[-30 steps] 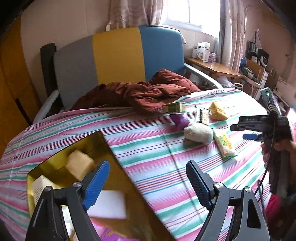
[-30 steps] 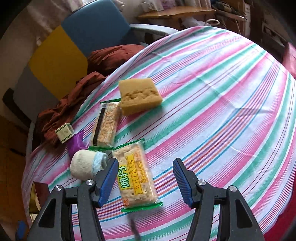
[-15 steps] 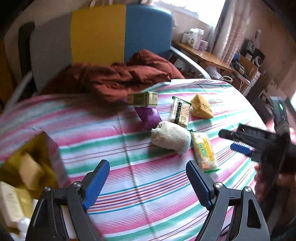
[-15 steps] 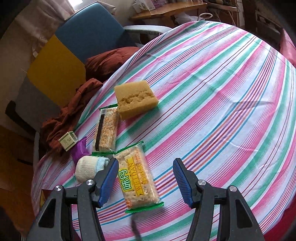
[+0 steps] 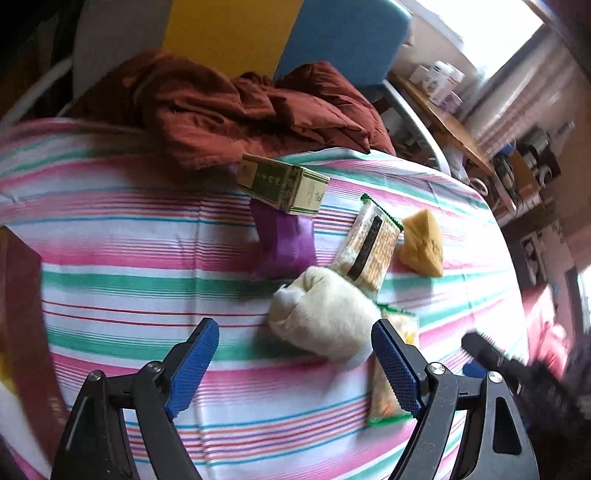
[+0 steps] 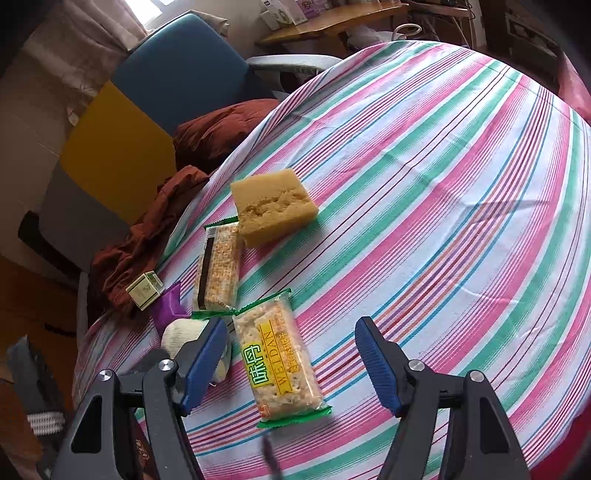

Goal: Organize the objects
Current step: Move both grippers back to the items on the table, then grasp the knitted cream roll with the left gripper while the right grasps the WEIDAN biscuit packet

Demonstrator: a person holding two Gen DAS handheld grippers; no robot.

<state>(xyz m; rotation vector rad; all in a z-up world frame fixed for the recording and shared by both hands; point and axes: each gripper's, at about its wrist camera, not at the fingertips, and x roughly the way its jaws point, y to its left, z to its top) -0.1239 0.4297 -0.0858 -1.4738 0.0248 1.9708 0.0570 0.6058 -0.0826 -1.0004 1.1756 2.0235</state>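
On the striped tablecloth lie a rolled white sock (image 5: pixel 325 317), a purple packet (image 5: pixel 284 243), a small green-and-cream box (image 5: pixel 284 182), a cracker pack with a dark band (image 5: pixel 371 249), a yellow sponge (image 5: pixel 423 242) and a yellow-label cracker pack (image 6: pixel 279 354). My left gripper (image 5: pixel 295 369) is open and empty, just short of the sock. My right gripper (image 6: pixel 291 365) is open and empty, its jaws either side of the yellow-label pack. The sock (image 6: pixel 184 334), sponge (image 6: pixel 273 205), box (image 6: pixel 145 289) and banded pack (image 6: pixel 218 273) also show in the right wrist view.
A rust-red garment (image 5: pixel 236 107) lies on the table's far edge against a grey, yellow and blue chair (image 6: pixel 147 110). A dark red box edge (image 5: pixel 18 295) shows at far left. A wooden desk (image 6: pixel 332 18) with cartons stands behind the table.
My left gripper has swung right, away from the gold box, and closed in on the sock and packets. My right gripper has drifted slightly nearer the yellow-label pack. Both stayed open.
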